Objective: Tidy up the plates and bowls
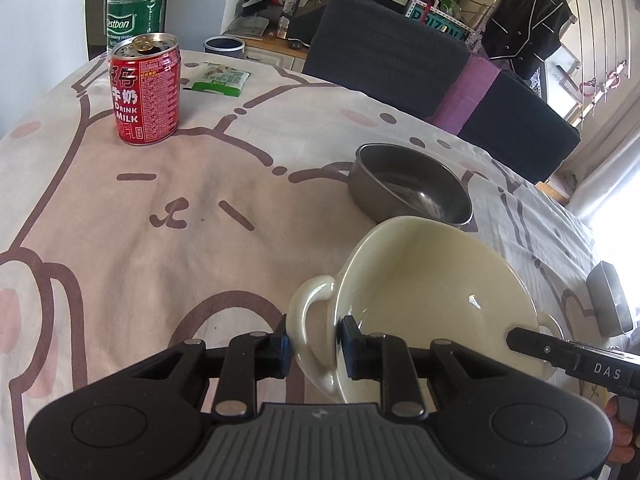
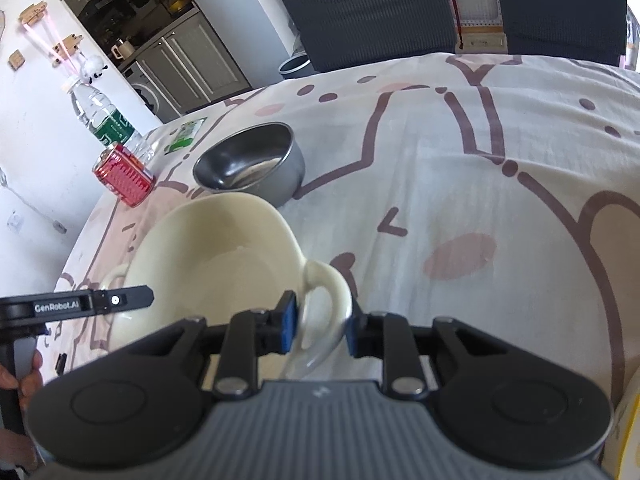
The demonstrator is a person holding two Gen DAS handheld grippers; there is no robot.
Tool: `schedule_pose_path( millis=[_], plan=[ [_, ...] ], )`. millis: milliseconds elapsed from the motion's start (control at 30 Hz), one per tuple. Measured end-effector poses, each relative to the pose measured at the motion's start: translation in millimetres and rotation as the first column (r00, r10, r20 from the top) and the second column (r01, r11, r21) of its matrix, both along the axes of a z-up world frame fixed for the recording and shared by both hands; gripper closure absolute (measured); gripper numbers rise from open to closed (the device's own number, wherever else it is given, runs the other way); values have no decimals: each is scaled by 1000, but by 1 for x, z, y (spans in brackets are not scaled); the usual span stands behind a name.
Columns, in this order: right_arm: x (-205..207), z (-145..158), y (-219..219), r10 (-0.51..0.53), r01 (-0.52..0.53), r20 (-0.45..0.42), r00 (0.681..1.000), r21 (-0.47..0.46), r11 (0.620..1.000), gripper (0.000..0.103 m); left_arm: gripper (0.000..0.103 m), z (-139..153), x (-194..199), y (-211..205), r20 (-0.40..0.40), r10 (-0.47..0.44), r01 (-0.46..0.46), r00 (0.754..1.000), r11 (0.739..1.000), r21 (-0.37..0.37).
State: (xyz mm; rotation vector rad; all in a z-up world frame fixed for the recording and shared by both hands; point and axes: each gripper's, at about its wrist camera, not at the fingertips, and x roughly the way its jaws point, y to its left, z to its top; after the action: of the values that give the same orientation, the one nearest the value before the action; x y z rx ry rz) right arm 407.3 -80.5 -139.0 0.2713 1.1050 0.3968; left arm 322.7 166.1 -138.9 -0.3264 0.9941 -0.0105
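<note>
I have the cream bowl [image 1: 432, 300] tilted above the tablecloth [image 1: 168, 264], just near of the steel bowl [image 1: 408, 184]; my left gripper [image 1: 314, 350] is clamped on one loop handle, my right gripper [image 2: 322, 330] on the other; the red can [image 1: 145, 90] stands well apart

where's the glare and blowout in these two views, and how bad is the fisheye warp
Left wrist view: window light at the right edge is blown out, a small glint sits inside the cream bowl, and the table edge bows strongly. Right wrist view: lighting is more even, the tablecloth washes pale toward the top right, the steel bowl shows streaky reflections, and the cupboards at top left lean.
</note>
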Motion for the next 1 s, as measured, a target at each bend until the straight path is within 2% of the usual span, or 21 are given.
schedule_pose_path(
  millis=[200,467,700,1000],
  plan=[
    [-6,10,-4,-9,9,23,1000,-2,1000,74,77,13,-7,-4,35,1,-1,999,1000,-9],
    [-20,43,-16,-36,35,94,995,7,999,74,77,47,-25,-17,113,-2,4,994,1000,-20],
    [-44,77,-32,-65,63,145,987,17,998,75,78,80,-52,-33,169,-24,28,985,999,-24],
    [-89,114,-55,-106,101,181,978,34,994,75,78,107,-93,-51,217,-49,58,975,998,-38]
  ],
)
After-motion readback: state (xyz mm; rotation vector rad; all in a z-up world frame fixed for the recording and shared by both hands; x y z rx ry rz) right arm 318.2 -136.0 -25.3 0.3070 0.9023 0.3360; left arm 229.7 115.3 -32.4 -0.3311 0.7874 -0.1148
